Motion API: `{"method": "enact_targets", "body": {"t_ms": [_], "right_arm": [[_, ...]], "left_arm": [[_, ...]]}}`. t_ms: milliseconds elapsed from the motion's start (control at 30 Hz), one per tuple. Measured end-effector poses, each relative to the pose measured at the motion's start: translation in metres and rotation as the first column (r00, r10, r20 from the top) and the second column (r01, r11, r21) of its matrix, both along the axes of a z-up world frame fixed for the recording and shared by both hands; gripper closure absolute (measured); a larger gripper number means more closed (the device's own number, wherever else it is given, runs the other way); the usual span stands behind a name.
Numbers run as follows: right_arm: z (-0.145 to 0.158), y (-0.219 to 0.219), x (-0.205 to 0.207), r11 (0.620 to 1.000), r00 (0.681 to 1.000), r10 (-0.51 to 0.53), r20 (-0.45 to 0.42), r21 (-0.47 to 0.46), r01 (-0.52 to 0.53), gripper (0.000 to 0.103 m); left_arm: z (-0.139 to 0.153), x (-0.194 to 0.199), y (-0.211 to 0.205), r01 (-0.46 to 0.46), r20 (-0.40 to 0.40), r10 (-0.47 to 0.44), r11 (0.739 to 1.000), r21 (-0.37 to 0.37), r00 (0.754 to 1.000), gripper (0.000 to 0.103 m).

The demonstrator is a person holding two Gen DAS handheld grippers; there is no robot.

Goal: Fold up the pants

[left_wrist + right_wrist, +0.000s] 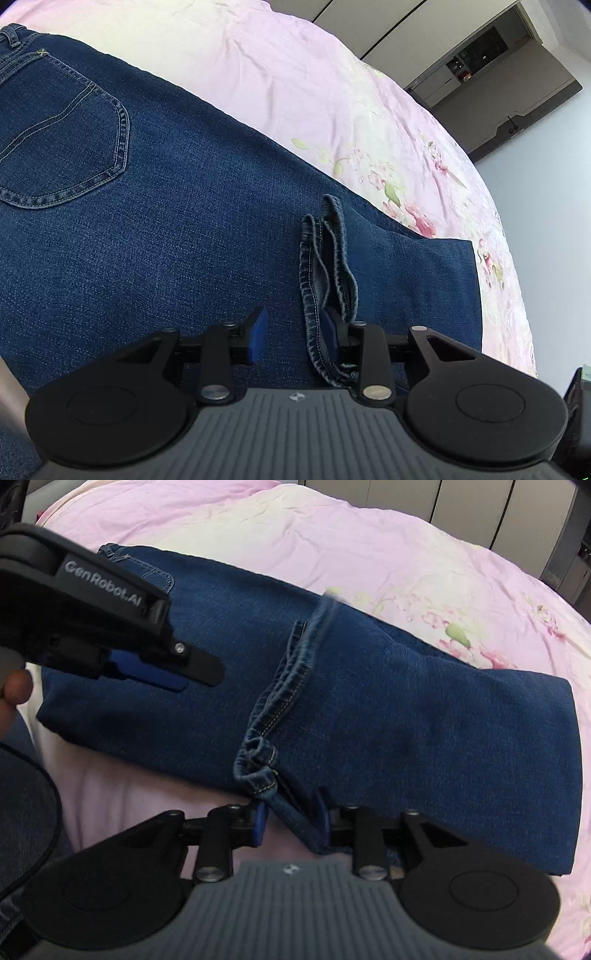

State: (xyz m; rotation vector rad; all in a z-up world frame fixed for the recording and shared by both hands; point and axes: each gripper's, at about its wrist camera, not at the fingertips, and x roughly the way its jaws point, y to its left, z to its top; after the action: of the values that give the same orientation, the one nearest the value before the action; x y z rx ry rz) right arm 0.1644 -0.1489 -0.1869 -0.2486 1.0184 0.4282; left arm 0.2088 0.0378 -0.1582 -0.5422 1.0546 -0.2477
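1. I see the jeans [166, 229] lying on the bed [314, 74], on a pink sheet with a flower print, already doubled over so the leg hems [328, 258] rest across the thigh part.
2. In my left wrist view the left gripper [295, 336] sits low over the denim with its fingers [258, 332] apart; the bunched hems lie against the inner face of the right-hand finger, and the left-hand finger touches nothing.
3. Only this view gives me the back pocket [62, 136] with its tan stitching at far left, and a grey cabinet [509, 81] beyond the bed's far edge.
4. In my right wrist view the right gripper [291, 821] is at the near edge of the jeans [406, 720], fingers [258, 825] apart, with a fold of denim between them; I cannot tell whether the cloth touches either pad.
5. Only this view shows me the folded bundle nearly whole: the fold edge at right, the hems [280, 698] running as a rumpled ridge across the middle, the waist end at upper left.
6. It also shows the left gripper [162, 675] from the side, reaching in over the denim from the left, with a bit of the hand [14, 690] behind it at the frame edge.
7. A dark cloth [26, 812] sits at lower left; I cannot tell what it is.
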Motion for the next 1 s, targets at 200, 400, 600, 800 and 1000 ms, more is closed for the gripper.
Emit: {"method": "enact_targets", "body": {"t_ms": [200,400,600,800,1000], "right_arm": [[0.030,-0.021,-0.002,0.984,0.997,-0.062,-0.045,0.167,0.068,0.057],[0.023,-0.010,0.037,0.966,0.991,-0.127,-0.050,0.220,0.135,0.059],[-0.009,0.006,0.074,0.961,0.981,-0.147,-0.127,0.218,0.172,0.098],[0.001,-0.001,0.055,0.969,0.987,-0.061,-0.151,0.228,0.095,0.103],[-0.023,0.001,0.060,0.965,0.980,-0.098,-0.171,0.226,0.136,0.101]], "left_arm": [[-0.005,0.005,0.012,-0.057,-0.010,0.057,0.998,-0.032,0.998,0.057],[-0.010,0.003,0.022,-0.067,-0.012,0.067,0.996,-0.053,0.998,0.057],[-0.012,0.001,0.029,-0.031,-0.016,0.029,0.996,-0.089,0.999,0.057],[-0.024,0.013,0.018,0.015,-0.025,-0.020,0.986,-0.166,0.999,0.046],[-0.030,0.019,-0.001,0.084,-0.037,-0.088,0.991,-0.101,0.995,0.037]]}}
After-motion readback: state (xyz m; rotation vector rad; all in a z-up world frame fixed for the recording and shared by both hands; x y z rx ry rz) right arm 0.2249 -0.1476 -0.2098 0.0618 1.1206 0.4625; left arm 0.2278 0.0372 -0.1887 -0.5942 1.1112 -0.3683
